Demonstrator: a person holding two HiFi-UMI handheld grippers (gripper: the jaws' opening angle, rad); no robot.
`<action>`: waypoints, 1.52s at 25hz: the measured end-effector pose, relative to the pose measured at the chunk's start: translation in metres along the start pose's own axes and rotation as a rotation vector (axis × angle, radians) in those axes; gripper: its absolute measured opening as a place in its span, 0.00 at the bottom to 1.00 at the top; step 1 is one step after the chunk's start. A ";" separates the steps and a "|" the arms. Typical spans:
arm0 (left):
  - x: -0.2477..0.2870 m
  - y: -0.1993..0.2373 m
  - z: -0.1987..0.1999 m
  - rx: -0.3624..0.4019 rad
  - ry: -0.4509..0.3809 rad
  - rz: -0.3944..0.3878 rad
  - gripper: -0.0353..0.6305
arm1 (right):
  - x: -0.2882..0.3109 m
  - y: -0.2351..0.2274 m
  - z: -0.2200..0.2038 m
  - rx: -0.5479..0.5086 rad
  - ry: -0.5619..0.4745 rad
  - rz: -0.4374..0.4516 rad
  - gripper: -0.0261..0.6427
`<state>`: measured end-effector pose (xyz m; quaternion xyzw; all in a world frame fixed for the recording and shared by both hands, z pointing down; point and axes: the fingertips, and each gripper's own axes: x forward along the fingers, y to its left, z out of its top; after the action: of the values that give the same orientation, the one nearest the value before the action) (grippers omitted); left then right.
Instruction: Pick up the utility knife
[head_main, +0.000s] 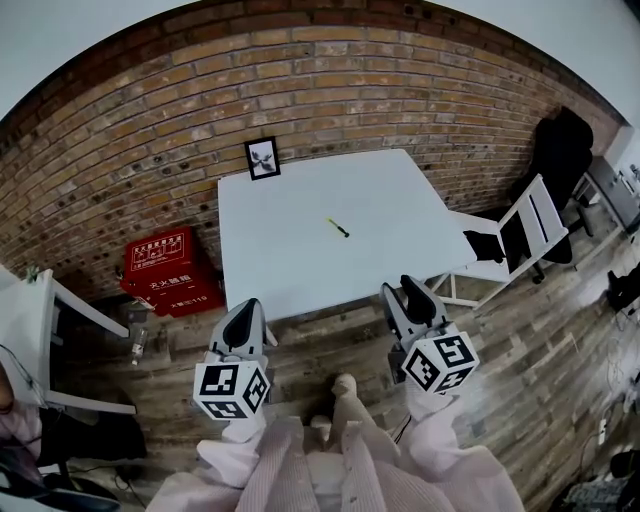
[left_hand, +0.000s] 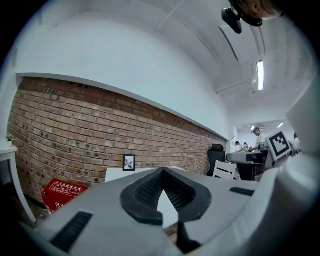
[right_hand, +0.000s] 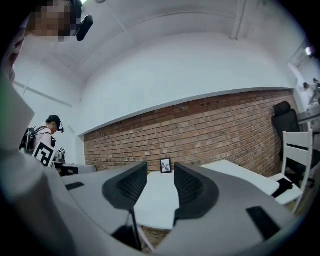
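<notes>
One utility knife on one table, one picture frame, left tongs closed, right tongs open.

Lettering on one box
The red rectangular box on the floor carried white Chinese characters and the number 119.
</notes>
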<state>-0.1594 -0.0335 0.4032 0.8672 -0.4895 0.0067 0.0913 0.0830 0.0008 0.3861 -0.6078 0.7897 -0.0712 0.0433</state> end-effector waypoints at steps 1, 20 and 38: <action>0.002 0.002 -0.002 -0.002 0.002 0.003 0.04 | 0.003 0.000 -0.002 -0.001 0.004 0.002 0.26; 0.103 0.037 -0.016 -0.039 0.069 0.068 0.04 | 0.115 -0.058 -0.029 0.035 0.116 0.079 0.26; 0.224 0.046 -0.046 -0.100 0.175 0.130 0.04 | 0.227 -0.132 -0.070 0.022 0.299 0.169 0.26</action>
<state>-0.0786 -0.2392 0.4776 0.8240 -0.5347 0.0640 0.1764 0.1393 -0.2472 0.4813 -0.5215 0.8348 -0.1654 -0.0622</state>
